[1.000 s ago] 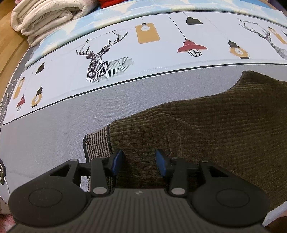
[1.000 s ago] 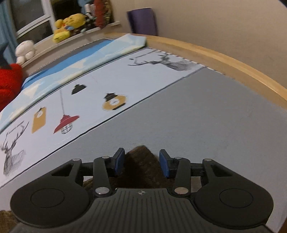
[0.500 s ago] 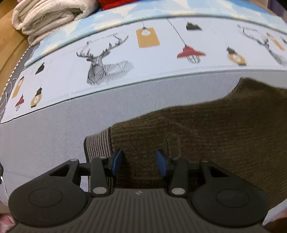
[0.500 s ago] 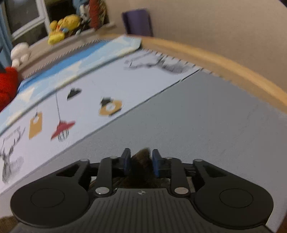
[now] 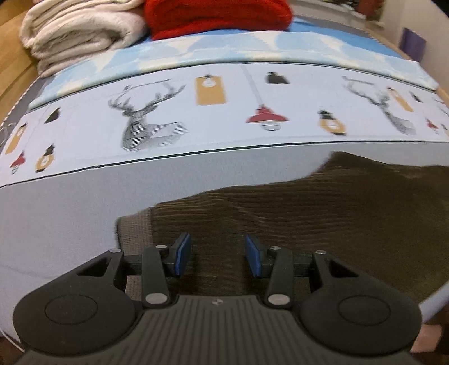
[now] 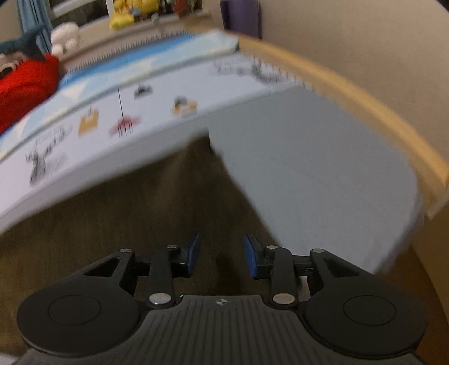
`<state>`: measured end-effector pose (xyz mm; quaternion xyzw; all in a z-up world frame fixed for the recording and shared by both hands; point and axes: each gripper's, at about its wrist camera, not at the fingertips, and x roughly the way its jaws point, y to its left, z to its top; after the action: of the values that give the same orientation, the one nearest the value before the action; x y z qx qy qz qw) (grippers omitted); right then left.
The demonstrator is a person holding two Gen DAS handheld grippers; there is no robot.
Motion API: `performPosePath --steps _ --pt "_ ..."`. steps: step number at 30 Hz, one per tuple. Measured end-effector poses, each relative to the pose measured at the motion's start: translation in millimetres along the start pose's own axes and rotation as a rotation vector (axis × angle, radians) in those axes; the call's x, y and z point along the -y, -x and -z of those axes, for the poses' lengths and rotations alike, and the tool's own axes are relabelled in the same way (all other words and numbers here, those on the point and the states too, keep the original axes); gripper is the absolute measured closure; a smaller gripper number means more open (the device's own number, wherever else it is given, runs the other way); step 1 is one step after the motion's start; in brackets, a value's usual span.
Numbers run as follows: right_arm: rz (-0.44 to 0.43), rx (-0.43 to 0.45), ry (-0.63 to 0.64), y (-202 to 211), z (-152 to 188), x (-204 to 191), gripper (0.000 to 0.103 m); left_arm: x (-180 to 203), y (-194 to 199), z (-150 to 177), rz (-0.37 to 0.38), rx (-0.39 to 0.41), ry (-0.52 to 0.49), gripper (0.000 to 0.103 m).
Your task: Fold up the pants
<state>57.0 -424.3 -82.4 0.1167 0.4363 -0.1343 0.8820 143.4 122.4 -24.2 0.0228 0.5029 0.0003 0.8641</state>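
Observation:
Dark brown corduroy pants (image 5: 322,213) lie flat on the grey part of the bed, with a striped waistband (image 5: 136,233) at their left end. My left gripper (image 5: 217,254) is open and empty, hovering just above the pants near the waistband. In the right wrist view the pants (image 6: 126,213) spread under and ahead of my right gripper (image 6: 221,254), which is open and empty above the cloth. This view is blurred by motion.
The bed cover (image 5: 70,202) is grey, with a white band of deer and lamp prints (image 5: 224,112) beyond. Folded cream blankets (image 5: 78,31) and a red item (image 5: 219,16) lie at the far side. A wooden bed edge (image 6: 364,104) runs along the right.
My right gripper closed on a pants edge half a second ago, then opened and pulled back, so more pants show ahead. My left gripper rose or tilted slightly, staying open.

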Motion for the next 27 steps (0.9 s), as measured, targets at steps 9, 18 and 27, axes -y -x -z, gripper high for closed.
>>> performPosePath --steps 9,18,27 --pt "0.065 0.014 -0.226 11.8 21.7 25.7 0.064 42.4 2.0 27.1 0.004 -0.046 -0.152 0.055" --pt "-0.016 -0.026 -0.668 9.6 58.1 62.7 0.043 51.9 56.6 59.6 0.094 0.119 0.073 0.055" --pt "0.022 -0.032 -0.700 -12.3 53.8 60.7 0.041 93.8 40.1 60.1 0.101 0.116 0.043 0.055"
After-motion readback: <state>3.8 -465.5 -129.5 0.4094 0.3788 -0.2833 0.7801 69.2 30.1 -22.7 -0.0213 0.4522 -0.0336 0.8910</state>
